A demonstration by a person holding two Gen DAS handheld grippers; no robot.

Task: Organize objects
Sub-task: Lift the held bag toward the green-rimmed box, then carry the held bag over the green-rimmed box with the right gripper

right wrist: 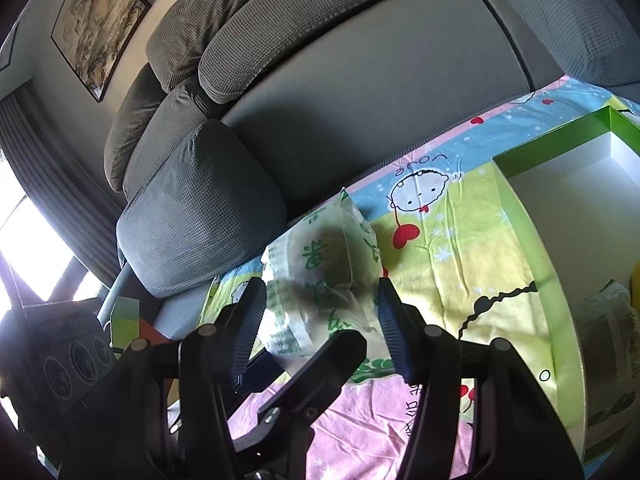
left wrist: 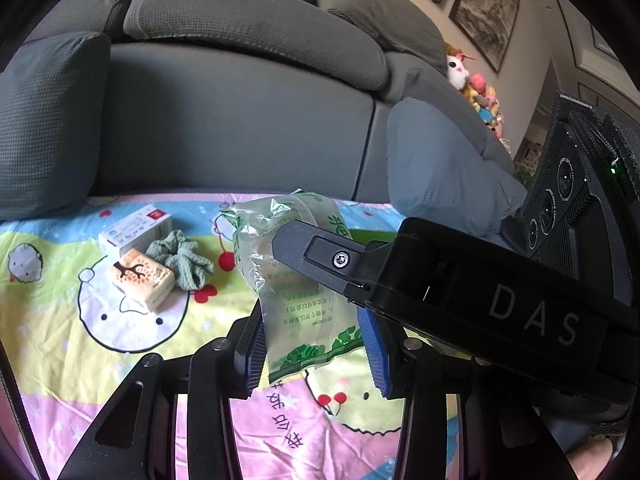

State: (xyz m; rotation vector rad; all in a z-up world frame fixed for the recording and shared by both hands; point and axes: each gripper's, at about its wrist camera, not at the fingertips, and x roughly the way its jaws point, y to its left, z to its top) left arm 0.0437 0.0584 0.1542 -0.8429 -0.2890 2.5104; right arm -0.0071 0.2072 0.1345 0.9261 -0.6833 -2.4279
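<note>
A clear plastic packet with green print and a dark round cake inside (left wrist: 296, 292) (right wrist: 324, 280) is held up above the cartoon-print cloth. It sits between the fingers of both grippers. My left gripper (left wrist: 314, 344) has its jaws spread around the packet's lower end, left pad touching it. My right gripper (right wrist: 322, 320) has its jaws spread on either side of the packet; its body crosses the left wrist view. A green box with a white inside (right wrist: 560, 184) stands at the right, with another wrapped packet (right wrist: 608, 340) in it.
On the cloth (left wrist: 80, 360) at the left lie a white carton (left wrist: 134, 228), an orange tissue pack (left wrist: 140, 280) and a green scrunchie (left wrist: 182, 258). A grey sofa (left wrist: 240, 120) with cushions runs behind. Plush toys (left wrist: 480, 92) sit at the far right.
</note>
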